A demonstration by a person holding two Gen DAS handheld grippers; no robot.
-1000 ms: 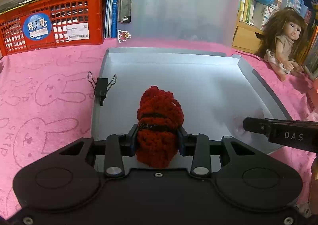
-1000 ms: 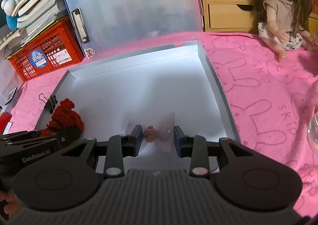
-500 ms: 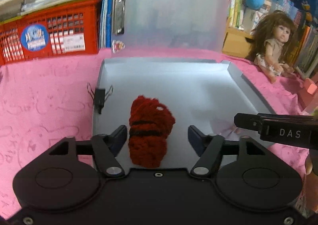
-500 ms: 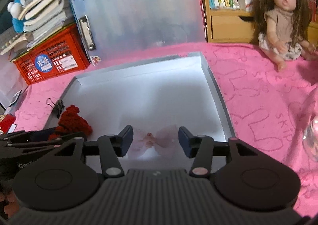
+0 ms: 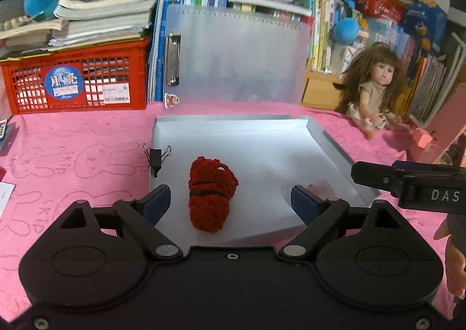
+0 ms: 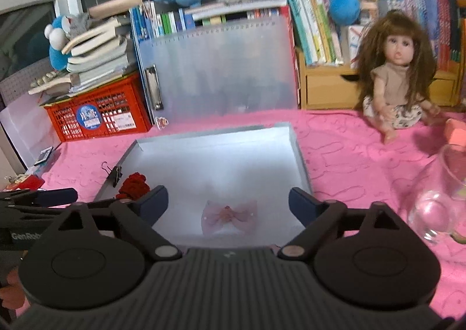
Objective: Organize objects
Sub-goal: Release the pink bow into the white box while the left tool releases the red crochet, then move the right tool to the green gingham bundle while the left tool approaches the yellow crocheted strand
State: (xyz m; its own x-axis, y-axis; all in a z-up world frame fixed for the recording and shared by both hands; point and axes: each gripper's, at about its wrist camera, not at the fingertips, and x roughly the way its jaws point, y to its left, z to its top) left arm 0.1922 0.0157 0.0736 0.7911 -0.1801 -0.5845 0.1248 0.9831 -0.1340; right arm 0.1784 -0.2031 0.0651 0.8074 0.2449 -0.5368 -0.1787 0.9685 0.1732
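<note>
Opening jaws, left wrist view: left gripper (image 5: pixel 230 199) is spreading; the red yarn bundle (image 5: pixel 211 194) lies between the fingers, untouched, on the grey box floor (image 5: pixel 262 149).
Left-view hazard: the binder clip (image 5: pixel 155 158) on the box's left wall sits near the yarn; a careless sweep could snag either.
Opening jaws, right wrist view: right gripper (image 6: pixel 228 203) is spreading, pinching nothing; the pink bow (image 6: pixel 230 216) rests free on the floor.
Right-view hazard: the glass vessel (image 6: pixel 437 207) stands just beside the right finger; a sideways move could topple it.
</note>
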